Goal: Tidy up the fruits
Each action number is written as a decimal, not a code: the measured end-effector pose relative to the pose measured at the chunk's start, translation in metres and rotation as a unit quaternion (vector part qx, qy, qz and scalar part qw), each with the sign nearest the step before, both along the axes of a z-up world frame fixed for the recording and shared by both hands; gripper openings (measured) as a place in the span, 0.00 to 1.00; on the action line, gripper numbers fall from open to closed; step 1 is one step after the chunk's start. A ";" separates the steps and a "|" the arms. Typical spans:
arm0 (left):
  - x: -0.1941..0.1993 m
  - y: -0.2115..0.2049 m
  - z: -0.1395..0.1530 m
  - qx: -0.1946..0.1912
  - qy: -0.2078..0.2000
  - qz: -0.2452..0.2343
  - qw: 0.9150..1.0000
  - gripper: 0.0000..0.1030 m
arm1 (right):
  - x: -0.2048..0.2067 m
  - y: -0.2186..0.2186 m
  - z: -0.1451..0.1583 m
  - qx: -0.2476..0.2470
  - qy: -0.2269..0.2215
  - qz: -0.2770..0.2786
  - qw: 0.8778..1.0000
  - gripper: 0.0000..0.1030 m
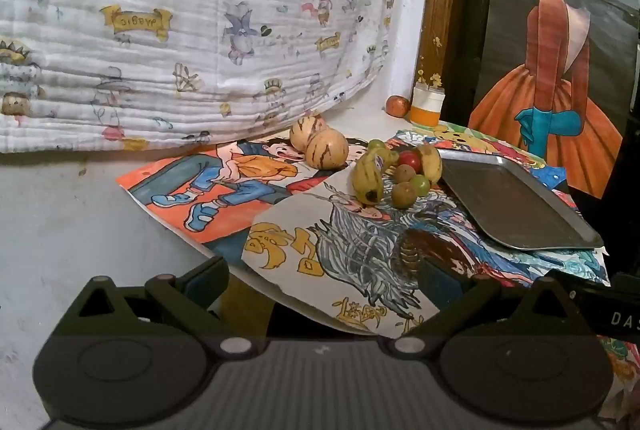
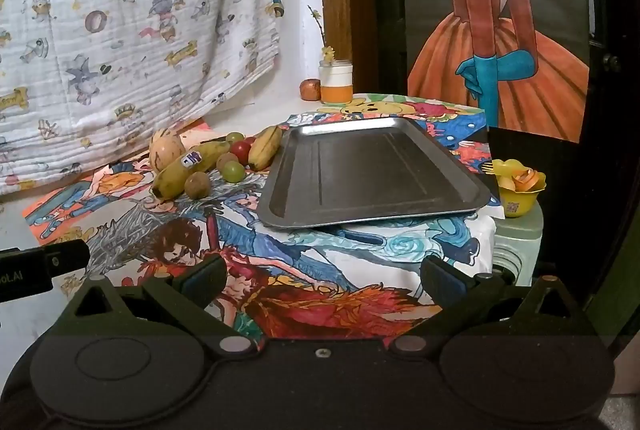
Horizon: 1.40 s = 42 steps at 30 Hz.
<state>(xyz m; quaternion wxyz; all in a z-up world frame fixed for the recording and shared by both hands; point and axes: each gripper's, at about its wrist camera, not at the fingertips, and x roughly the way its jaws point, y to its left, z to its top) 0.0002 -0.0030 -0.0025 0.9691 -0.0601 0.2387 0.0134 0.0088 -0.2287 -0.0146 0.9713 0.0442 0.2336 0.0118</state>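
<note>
Both grippers hover low over the near edge of the worktop, which is covered with colourful cartoon drawings. Left gripper — jaws spread wide, nothing between them. Right gripper — same, jaws wide apart and empty.

The fruit sits in a loose pile on the drawings, just left of a metal tray, and none of it is on the tray. In the pile: a long banana with a blue sticker lying nearest the front, and a shorter banana right beside the tray's left edge. Between them are small round fruits — a red tomato, a green grape and a brown round fruit at the front. Behind the pile are two striped yellow melons, touching each other in the left wrist view; the right wrist view shows only one clearly.

The tray lies flat with its right end near the worktop edge. At the back by the wall stand a small jar with an orange band and a reddish round fruit just left of it, well apart from the pile. A yellow bowl stands right of the worktop. A cartoon-print blanket hangs behind.
</note>
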 end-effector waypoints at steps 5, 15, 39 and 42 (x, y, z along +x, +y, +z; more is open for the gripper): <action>-0.002 0.002 -0.001 -0.002 -0.001 0.001 1.000 1.00 | -0.001 0.000 0.000 -0.001 -0.001 0.000 1.000 1.00; -0.003 0.002 0.000 -0.002 -0.001 0.001 1.000 1.00 | -0.001 0.001 0.000 0.000 -0.001 0.001 1.000 1.00; -0.004 0.006 0.000 -0.005 0.000 0.003 1.000 1.00 | -0.004 0.000 -0.003 0.005 -0.001 -0.001 1.000 1.00; -0.004 0.006 0.000 -0.006 0.000 0.003 1.000 1.00 | -0.005 0.000 -0.004 0.005 0.001 0.000 1.000 1.00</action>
